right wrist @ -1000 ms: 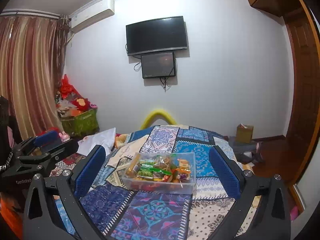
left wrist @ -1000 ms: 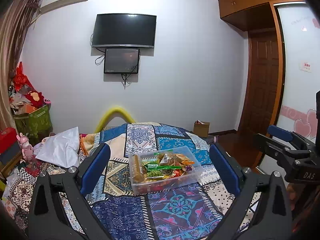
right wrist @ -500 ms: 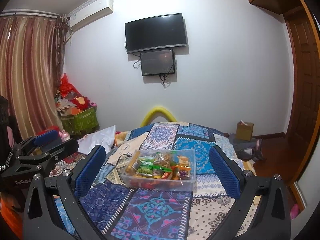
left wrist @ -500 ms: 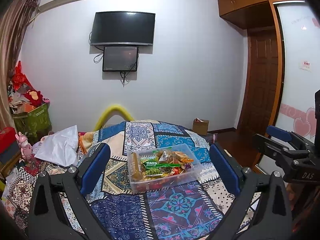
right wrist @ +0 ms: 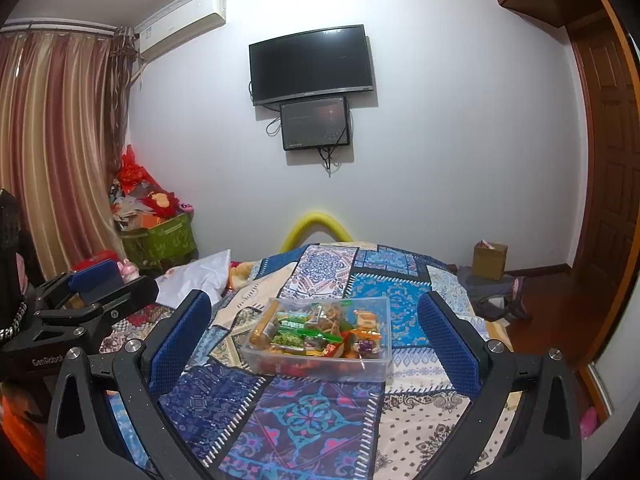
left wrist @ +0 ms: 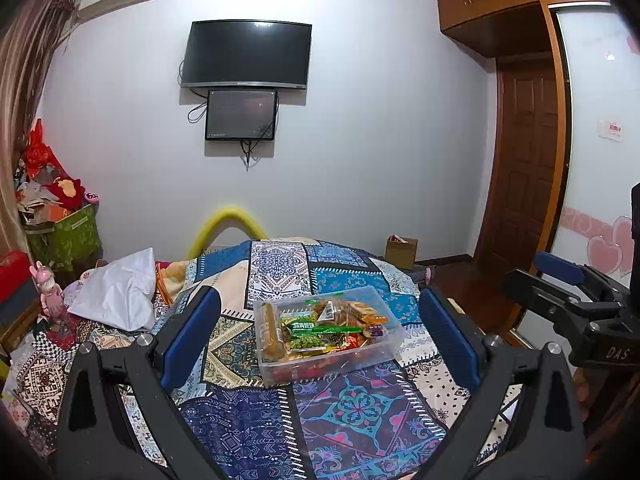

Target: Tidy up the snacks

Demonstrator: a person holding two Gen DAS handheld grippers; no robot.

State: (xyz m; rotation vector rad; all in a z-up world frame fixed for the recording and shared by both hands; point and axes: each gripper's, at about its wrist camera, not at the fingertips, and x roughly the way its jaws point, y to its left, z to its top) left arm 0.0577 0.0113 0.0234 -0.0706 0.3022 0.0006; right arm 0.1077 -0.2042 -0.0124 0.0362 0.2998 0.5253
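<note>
We hold both hand-held grippers above the near end of the bed (left wrist: 360,420), each spread wide and empty. The clear snack box (left wrist: 326,332) sits on the patchwork quilt straight ahead of the left hand-held gripper (left wrist: 320,336), framed between its blue pads, well apart from them. From the right hand-held gripper (right wrist: 316,336) it also lies dead ahead. Its long axis runs across our view, left to right. We judge neither hand clearly nearer; the reach is forward and down.
</note>
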